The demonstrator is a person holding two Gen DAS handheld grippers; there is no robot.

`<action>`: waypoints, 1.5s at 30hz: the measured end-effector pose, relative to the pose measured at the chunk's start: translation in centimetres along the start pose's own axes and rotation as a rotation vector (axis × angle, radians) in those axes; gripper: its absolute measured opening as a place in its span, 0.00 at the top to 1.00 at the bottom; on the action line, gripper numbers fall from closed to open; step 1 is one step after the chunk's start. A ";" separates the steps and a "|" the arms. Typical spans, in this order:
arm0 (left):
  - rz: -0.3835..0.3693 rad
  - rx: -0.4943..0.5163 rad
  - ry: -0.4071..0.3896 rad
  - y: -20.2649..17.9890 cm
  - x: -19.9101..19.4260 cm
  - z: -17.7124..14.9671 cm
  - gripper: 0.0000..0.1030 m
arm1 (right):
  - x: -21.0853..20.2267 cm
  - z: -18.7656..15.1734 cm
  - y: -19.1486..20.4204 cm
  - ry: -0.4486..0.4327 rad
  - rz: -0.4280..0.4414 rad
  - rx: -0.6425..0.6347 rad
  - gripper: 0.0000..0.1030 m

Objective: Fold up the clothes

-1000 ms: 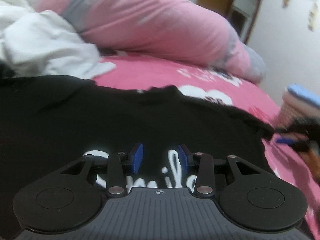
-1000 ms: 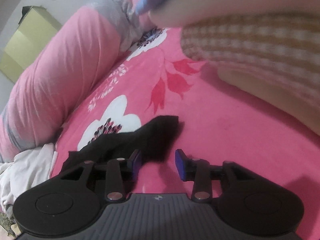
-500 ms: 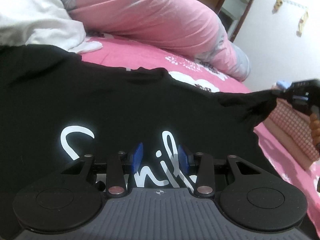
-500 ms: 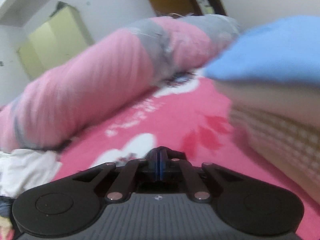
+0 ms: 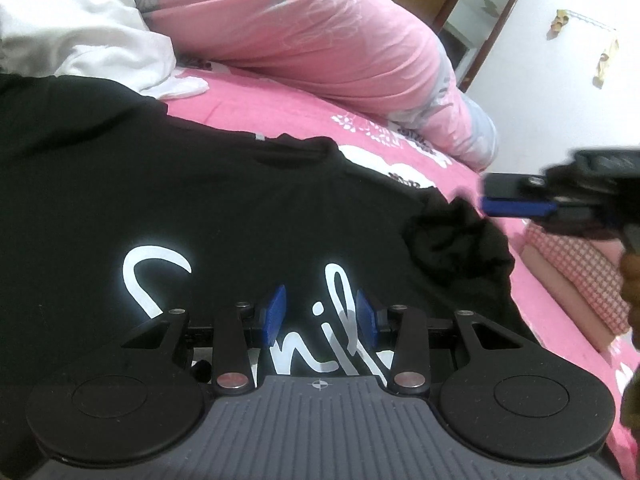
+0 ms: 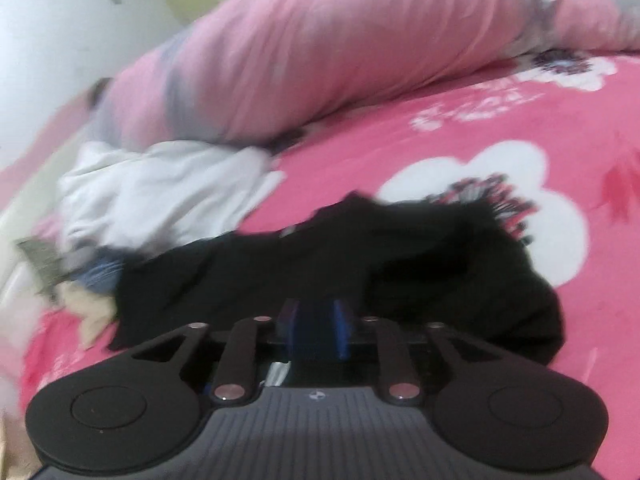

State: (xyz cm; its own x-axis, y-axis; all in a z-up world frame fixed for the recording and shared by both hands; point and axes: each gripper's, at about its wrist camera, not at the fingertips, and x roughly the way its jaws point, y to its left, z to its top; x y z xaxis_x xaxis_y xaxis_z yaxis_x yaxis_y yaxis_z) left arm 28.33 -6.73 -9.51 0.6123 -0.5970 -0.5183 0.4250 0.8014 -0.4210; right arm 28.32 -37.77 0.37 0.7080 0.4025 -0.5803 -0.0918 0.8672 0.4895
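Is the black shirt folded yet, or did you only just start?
Only just started. The black T-shirt lies spread on the pink bedsheet, print up. Its right sleeve is bunched inward beside the right gripper. The left gripper is open above the print. All the body folds remain.

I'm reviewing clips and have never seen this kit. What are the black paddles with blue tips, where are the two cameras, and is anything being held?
Each picture comes from a camera on a handheld two-finger gripper, looking forward along its fingers; a person holds one per hand. The left view shows the left gripper open over a black T-shirt with white lettering, spread on a pink floral bedspread. The right gripper appears there at the right edge, beside the bunched sleeve. In its own blurred view the pads are slightly apart, gripping nothing visible. A white garment and a pink duvet lie behind.
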 end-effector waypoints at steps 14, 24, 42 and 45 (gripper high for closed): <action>0.085 0.132 -0.033 -7.0 -0.3 6.0 0.51 | -3.5 -1.8 -8.1 -0.196 -0.130 -0.045 0.72; 0.112 0.443 0.059 -11.3 7.6 5.3 0.51 | -0.5 -3.6 -3.5 -0.175 -0.232 -0.405 0.72; 0.102 0.490 0.015 -10.1 11.7 4.7 0.53 | -2.8 -4.5 -8.0 -0.202 -0.164 -0.183 0.98; 0.099 0.475 -0.001 -10.0 11.3 5.0 0.58 | -3.5 -4.3 -8.3 -0.198 -0.084 -0.141 0.98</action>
State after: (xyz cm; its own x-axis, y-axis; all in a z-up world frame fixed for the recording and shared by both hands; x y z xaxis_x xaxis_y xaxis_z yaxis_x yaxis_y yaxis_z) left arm 34.32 -21.36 -7.44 0.6658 -0.5176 -0.5375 0.6220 0.7828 0.0165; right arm 23.60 -45.15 -4.47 0.8395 0.2740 -0.4692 -0.1138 0.9330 0.3413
